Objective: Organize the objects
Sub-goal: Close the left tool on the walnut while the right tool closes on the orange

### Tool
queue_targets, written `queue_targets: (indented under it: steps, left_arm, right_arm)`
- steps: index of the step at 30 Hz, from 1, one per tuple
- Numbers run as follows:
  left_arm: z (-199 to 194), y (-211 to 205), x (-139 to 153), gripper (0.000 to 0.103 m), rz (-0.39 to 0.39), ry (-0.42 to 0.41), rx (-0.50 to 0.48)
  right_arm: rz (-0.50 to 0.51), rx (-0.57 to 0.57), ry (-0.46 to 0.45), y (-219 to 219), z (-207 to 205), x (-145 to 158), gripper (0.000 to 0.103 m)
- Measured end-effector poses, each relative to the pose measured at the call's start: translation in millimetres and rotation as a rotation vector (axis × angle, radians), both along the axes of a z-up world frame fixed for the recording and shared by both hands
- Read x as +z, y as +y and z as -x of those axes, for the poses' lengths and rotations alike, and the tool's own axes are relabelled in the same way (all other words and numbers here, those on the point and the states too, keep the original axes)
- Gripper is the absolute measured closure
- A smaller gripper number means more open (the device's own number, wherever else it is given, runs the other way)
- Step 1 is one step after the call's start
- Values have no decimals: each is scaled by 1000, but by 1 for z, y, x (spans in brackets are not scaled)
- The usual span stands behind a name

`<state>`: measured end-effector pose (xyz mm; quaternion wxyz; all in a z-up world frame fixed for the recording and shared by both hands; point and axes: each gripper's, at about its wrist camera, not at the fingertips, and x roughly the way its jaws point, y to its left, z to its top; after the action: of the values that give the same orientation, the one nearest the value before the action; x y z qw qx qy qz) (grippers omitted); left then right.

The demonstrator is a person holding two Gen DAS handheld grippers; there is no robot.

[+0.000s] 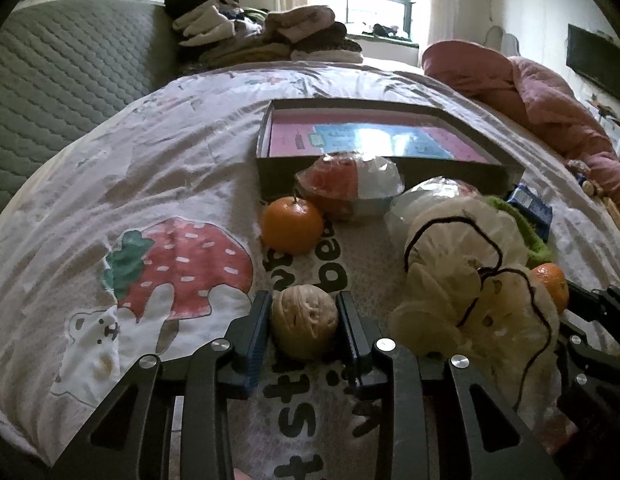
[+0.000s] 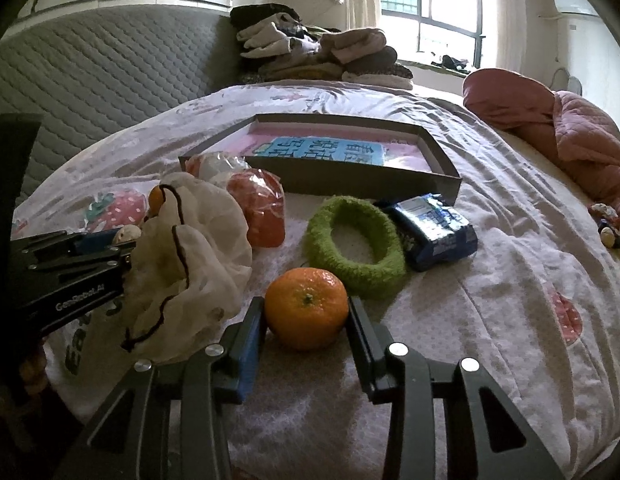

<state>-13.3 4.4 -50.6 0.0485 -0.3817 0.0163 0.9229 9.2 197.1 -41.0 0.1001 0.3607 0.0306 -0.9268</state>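
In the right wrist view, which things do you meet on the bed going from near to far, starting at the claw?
Right claw closed on the mandarin → green fuzzy ring → open flat box → pile of folded clothes.

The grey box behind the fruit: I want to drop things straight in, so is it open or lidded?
Open. The grey box has no lid; its pink and blue printed floor shows, with nothing else visible inside.
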Motion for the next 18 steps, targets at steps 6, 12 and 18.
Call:
queue_targets:
  steps: [6, 12, 18]
  left_arm:
    - [-10, -5, 11, 70, -11, 21, 10]
    - [-20, -4, 24, 70, -16, 55, 5]
    - [-28, -2, 36, 70, -17, 85, -1]
  right_arm:
    - [6, -5, 23, 4, -3, 8, 63]
    - [11, -14, 47, 6, -7, 16, 63]
    - [5, -15, 71, 7, -9, 24, 63]
